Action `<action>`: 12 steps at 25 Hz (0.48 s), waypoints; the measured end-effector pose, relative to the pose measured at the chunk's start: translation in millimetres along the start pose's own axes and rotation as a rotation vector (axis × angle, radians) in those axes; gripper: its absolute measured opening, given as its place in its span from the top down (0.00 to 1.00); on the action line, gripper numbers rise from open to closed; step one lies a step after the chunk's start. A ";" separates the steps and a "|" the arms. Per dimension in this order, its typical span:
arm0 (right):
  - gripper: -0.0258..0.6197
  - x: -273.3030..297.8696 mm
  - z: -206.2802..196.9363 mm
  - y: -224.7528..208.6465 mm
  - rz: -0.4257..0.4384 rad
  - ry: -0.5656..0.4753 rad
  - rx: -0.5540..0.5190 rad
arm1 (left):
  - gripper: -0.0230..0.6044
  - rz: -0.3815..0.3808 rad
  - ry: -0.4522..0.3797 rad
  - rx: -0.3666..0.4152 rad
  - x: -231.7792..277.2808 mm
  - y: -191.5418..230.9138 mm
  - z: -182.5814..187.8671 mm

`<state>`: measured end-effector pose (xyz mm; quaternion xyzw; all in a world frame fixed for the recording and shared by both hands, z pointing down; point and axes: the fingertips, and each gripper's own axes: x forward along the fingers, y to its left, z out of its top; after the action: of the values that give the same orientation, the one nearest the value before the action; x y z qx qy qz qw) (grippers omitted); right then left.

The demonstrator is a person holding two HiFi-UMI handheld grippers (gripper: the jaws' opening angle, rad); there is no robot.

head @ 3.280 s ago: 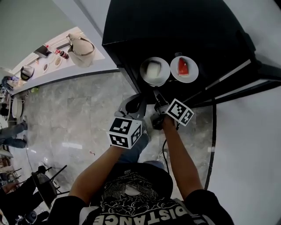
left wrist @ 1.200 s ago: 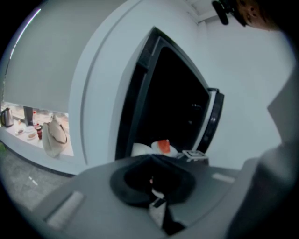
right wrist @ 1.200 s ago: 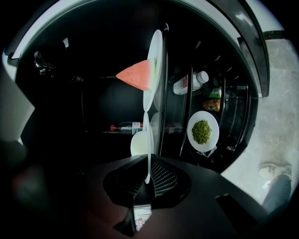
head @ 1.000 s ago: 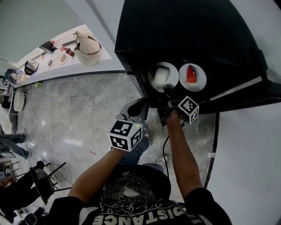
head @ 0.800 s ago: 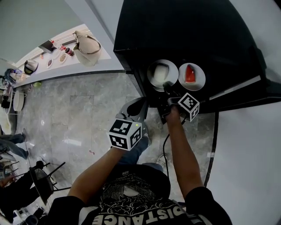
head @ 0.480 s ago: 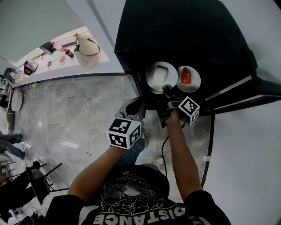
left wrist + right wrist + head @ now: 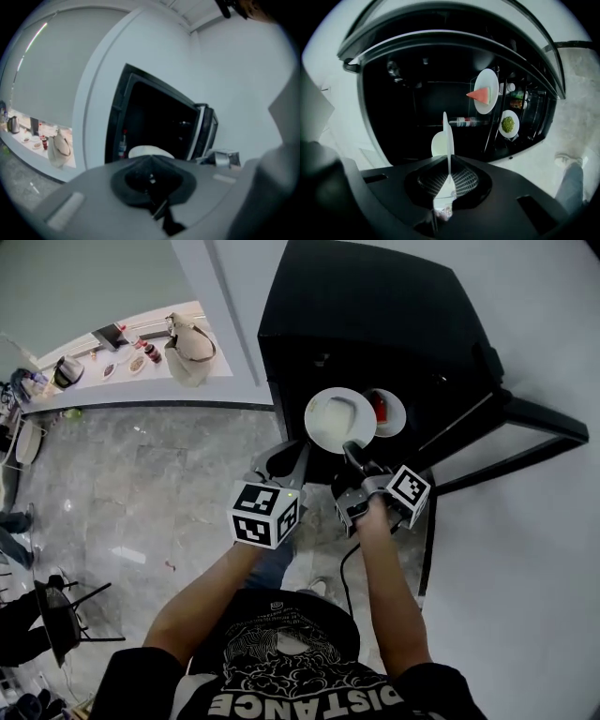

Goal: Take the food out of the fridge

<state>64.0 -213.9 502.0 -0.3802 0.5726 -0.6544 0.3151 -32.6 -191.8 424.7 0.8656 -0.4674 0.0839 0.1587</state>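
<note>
Head view: your right claw is clenched on the rim of one white plate carrying a pale slab, at the fridge mouth. Two more plates sit inside: one with watermelon, one with green food. Your left claw is clenched, empty.

Fridge shell: black, smooth, dull sheen; interior too dark to judge. Plate: white, glossy, looks like glazed ceramic. Floor: grey marble-look slabs, polished, throwing reflections. Wall panel: white, smooth, matt. Left gripper body: matt grey plastic. Right gripper body: dark matt plastic; pads black, fine crosshatch texture, rubbery look. T-shirt: black cloth, white print. Bag: tan, soft; leather or fabric, can't tell.
</note>
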 end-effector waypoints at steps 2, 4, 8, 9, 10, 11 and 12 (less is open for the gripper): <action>0.94 -26.0 -12.9 18.0 -0.001 0.021 0.000 | 0.96 0.007 -0.022 0.010 -18.6 -12.4 10.9; 0.94 -57.0 -29.8 43.7 0.002 0.041 -0.003 | 0.96 0.011 -0.042 0.024 -43.2 -29.8 24.5; 0.94 -82.3 -43.9 70.8 0.023 0.084 -0.016 | 0.96 0.040 -0.078 0.035 -61.8 -35.7 34.1; 0.94 -83.3 -45.1 73.4 0.030 0.097 -0.019 | 0.96 0.051 -0.087 0.035 -63.1 -32.7 33.6; 0.94 -84.3 -46.4 76.2 0.034 0.111 -0.025 | 0.96 0.061 -0.095 0.036 -64.6 -29.5 33.3; 0.94 -85.7 -48.4 80.4 0.036 0.123 -0.034 | 0.96 0.072 -0.101 0.037 -67.0 -26.6 33.5; 0.94 -87.8 -51.1 86.1 0.038 0.136 -0.044 | 0.96 0.081 -0.107 0.036 -70.6 -24.3 34.6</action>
<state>63.1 -125.9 402.0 -0.3309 0.6141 -0.6597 0.2796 -51.2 -136.3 366.8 0.8520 -0.5082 0.0523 0.1143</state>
